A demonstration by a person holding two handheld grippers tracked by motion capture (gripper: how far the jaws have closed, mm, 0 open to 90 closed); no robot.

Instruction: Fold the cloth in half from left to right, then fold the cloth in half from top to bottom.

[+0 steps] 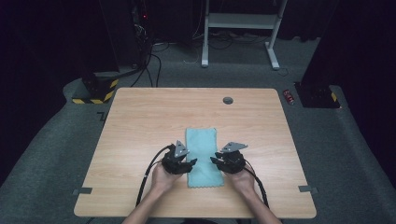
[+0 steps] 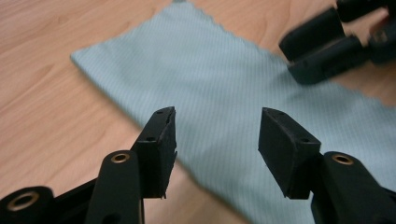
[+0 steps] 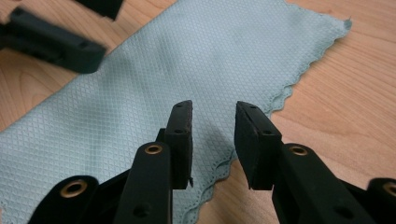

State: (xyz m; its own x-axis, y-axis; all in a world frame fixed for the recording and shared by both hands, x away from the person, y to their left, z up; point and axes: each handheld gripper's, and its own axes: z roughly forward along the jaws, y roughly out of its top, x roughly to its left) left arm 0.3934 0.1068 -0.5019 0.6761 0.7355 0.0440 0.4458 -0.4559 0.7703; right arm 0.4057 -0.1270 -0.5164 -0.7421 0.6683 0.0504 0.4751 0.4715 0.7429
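Desk (image 1: 140, 116) carries light blue cloth (image 1: 201, 156), flat, near front edge, between both tongs; left tongs (image 2: 217, 128) released over its long edge; right tongs (image 3: 212, 135) released over scalloped edge, perhaps touching; risk: pinch misses thin edge, cloth bunches or slides

Cloth (image 1: 201, 157) lies flat on the table (image 1: 140, 121), near its front edge and about midway across, long side running front to back. Left gripper (image 1: 191, 162) sits at the cloth's left edge, right gripper (image 1: 214, 159) at its right edge, facing each other across it. A round grommet (image 1: 228, 100) lies behind the cloth, near the far edge.
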